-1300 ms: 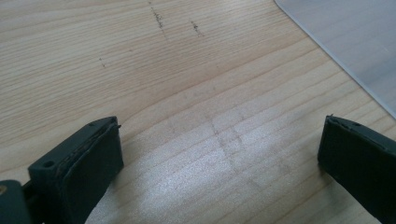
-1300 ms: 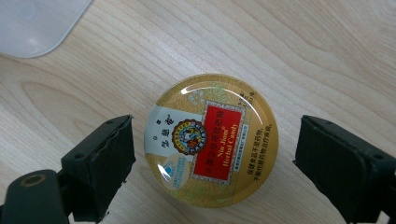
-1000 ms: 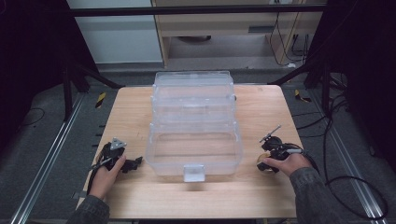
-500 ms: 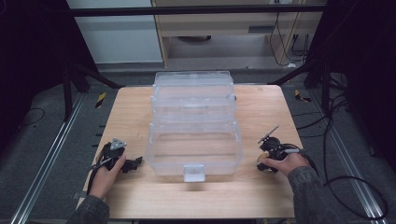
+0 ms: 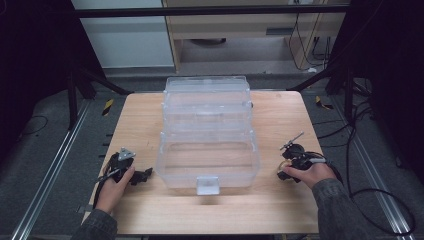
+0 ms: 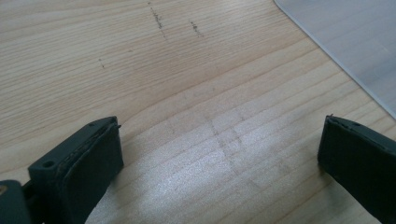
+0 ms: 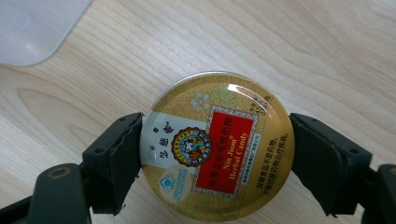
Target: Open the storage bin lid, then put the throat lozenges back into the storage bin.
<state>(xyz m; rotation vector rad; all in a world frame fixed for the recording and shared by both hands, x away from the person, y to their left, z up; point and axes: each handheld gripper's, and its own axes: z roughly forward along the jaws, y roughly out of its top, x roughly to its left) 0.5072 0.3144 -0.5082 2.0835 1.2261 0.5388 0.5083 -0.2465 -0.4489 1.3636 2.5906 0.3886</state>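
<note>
Grippers: two, one in each hand; the left gripper (image 5: pixel 142 176) sits at the near left of the desk (image 5: pixel 140 115), the right gripper (image 5: pixel 286 167) at the near right.
Tins: one round candy tin (image 7: pixel 217 144), held by the right gripper just above or on the desk, to the right of the box; I cannot tell whether it touches the wood.
Boxes: one clear plastic box (image 5: pixel 207 132) in the middle of the desk, between the two grippers; a small clear latch tab (image 5: pixel 207 184) sticks out of its near edge.
Tin look: gold lid with a fine leaf pattern, glossy, catching a glare at the top; a red label panel with "Nin Jiom Herbal Candy" and Chinese characters, a round dark emblem beside it, a pale patch with more characters on one side.
Right fingers: one black finger (image 7: pixel 114 161) presses each side of the tin's rim, clamped on it, lid facing the camera.
Left fingers: wide apart, one black finger (image 6: pixel 86 161) at each side of the left gripper view, bare wood between them and nothing held.
Left gripper surroundings: a corner of the clear box (image 6: pixel 355 42) shows at the upper right, just beyond the fingers.
Hands: two, sleeves coming in from the near edge.
</note>
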